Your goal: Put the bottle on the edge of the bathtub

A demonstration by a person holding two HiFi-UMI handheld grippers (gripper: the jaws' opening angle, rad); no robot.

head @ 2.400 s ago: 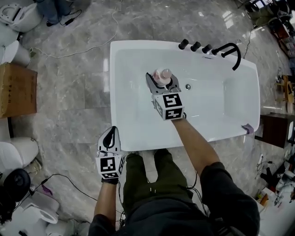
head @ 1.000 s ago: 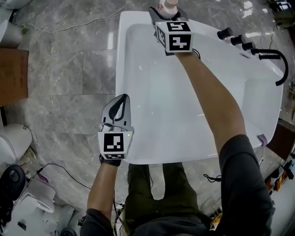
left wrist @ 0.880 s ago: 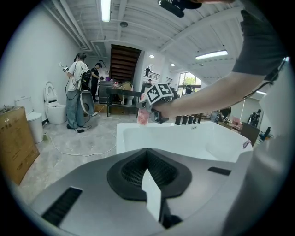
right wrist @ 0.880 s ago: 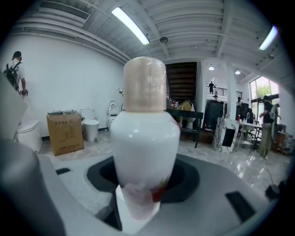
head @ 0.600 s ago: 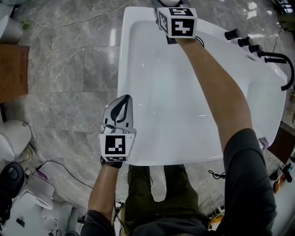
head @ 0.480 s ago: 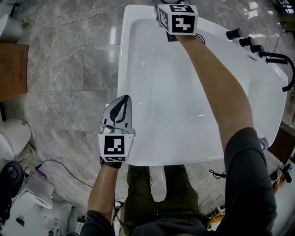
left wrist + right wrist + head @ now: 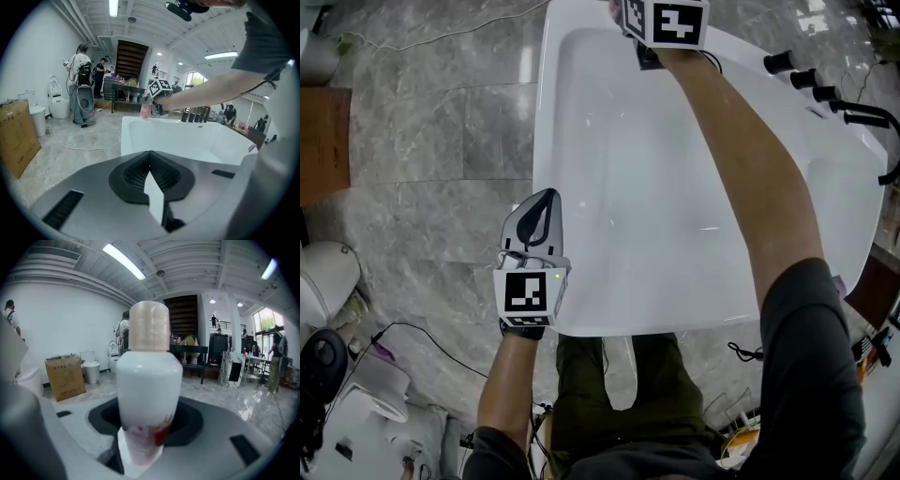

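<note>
The bottle [image 7: 149, 380] is white with a beige cap and a red print low on its body. It stands upright between the jaws of my right gripper [image 7: 146, 439], which is shut on it. In the left gripper view the bottle [image 7: 146, 111] looks pinkish and hangs at the far rim of the white bathtub [image 7: 140, 123]. The head view shows only the right gripper's marker cube [image 7: 667, 21] at the top edge; its jaws and the bottle are cut off. My left gripper [image 7: 544, 199] is shut and empty, beside the bathtub's left rim [image 7: 542, 141].
Black tap knobs [image 7: 780, 62] and a black spout [image 7: 874, 117] sit on the tub's right rim. A cardboard box [image 7: 323, 141], toilets [image 7: 323, 281] and loose cables [image 7: 422, 333] lie on the marble floor to the left. People [image 7: 80, 89] stand far behind the tub.
My right gripper carried the bottle from over the middle of the tub out to its far rim, and its jaws left the head view. The left gripper stayed by the left rim.
</note>
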